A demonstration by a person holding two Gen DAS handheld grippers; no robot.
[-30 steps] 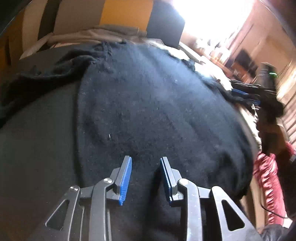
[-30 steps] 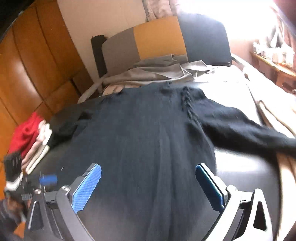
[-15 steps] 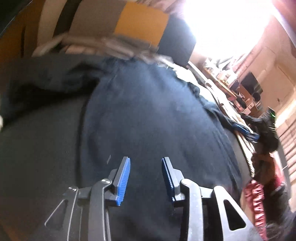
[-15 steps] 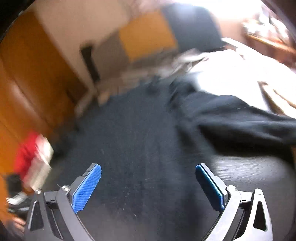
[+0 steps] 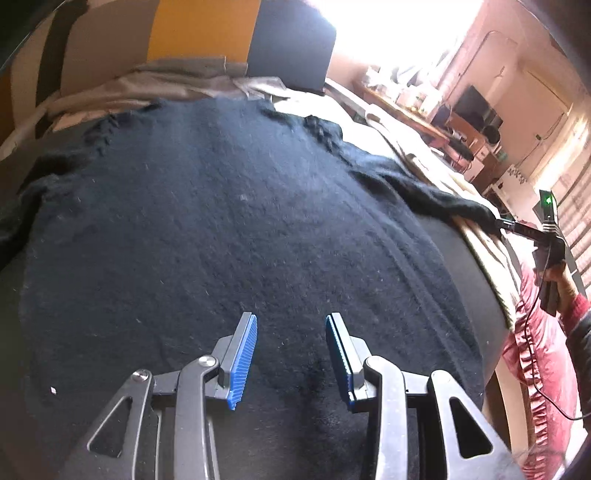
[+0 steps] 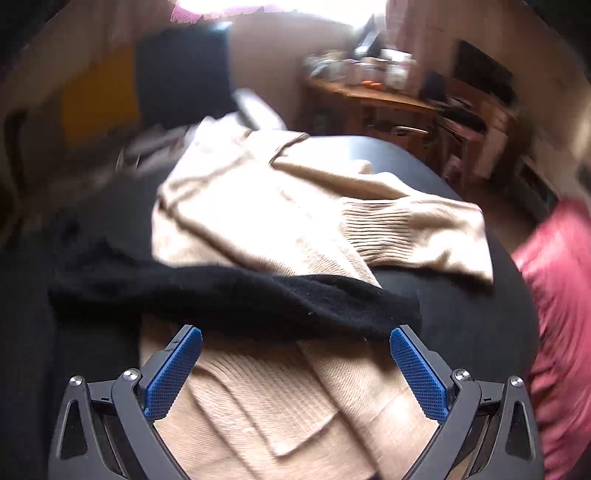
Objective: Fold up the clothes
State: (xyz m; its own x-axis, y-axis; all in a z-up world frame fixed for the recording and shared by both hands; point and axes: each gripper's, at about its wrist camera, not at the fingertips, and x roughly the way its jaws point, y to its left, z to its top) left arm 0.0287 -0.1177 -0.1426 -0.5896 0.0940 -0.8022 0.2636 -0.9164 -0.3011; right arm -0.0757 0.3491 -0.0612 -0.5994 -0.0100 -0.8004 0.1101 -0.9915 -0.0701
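1. Since a second ago the right wrist view has swung off the sweater body onto its right sleeve point(image 6: 236, 295); the left wrist view now takes in more of the body and the far sleeve.
2. Black knit sweater point(image 5: 229, 236) lies spread flat on a dark table point(image 5: 476, 284), neckline at the far side, hem near the camera. Fuzzy knit, flecked with pale lint, faint vertical ribs down the right half.
3. The sleeve stretches sideways off the body and lies across a beige ribbed sweater point(image 6: 280, 199), cuff end just past its edge, over the dark table.
4. Grey garment point(image 5: 166, 81) is bunched behind the neckline, against a yellow-and-black chair back point(image 5: 236, 33).
5. Right gripper point(image 6: 295, 369): jaws wide apart, nothing between the pads, hovering over the sleeve and the beige knit. In the left view its tip sits at the sleeve cuff; contact can't be confirmed.
6. Left gripper point(image 5: 290, 358): jaws part-way apart, empty, above the lower body of the sweater.
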